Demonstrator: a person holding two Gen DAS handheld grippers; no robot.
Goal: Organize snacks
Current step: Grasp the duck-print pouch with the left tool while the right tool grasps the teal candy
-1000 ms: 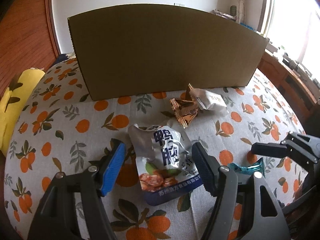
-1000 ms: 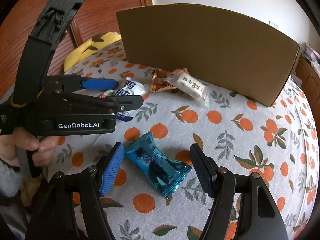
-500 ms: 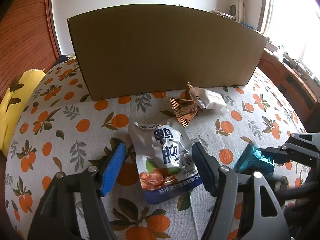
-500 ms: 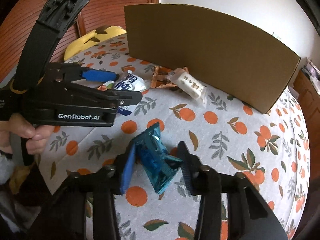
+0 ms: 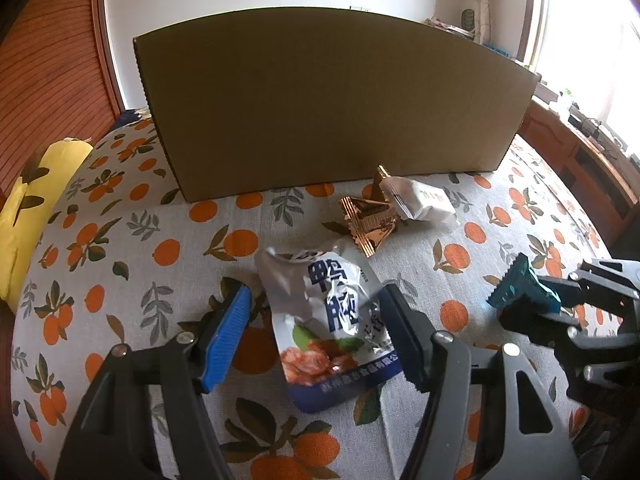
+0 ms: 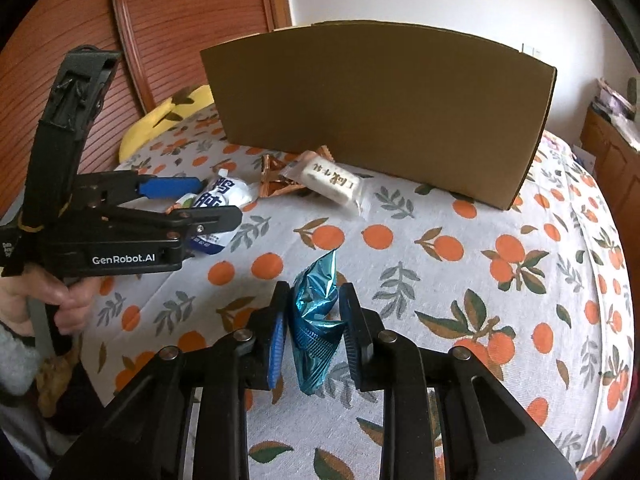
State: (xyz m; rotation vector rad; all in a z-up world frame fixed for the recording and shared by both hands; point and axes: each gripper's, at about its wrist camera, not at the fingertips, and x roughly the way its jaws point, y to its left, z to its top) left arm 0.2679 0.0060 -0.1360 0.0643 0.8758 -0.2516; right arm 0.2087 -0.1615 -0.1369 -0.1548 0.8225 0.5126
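A white snack pouch (image 5: pixel 336 312) with blue print lies on the orange-patterned tablecloth (image 5: pixel 120 240). My left gripper (image 5: pixel 316 296) straddles it. Its jaws are closing: the right finger is at the pouch's edge, while the blue left pad (image 5: pixel 228 328) stands clear of it. My right gripper (image 6: pixel 314 296) is shut on a teal foil packet (image 6: pixel 316 308), lifted off the cloth and standing on end. In the left wrist view, that teal packet (image 5: pixel 516 284) shows at the right. Farther back lie a gold wrapper (image 5: pixel 368 224) and a white bar packet (image 5: pixel 420 200).
A tall brown cardboard box (image 5: pixel 320 112) stands across the back of the table, its inside hidden. A yellow cushion (image 5: pixel 24 208) lies off the left edge. A person's hand (image 6: pixel 60 300) holds the left gripper (image 6: pixel 208 200). Wooden furniture stands at the far right.
My right gripper has shut on the teal packet and lifted it from lying flat to standing on end. The left gripper stays over the white pouch.
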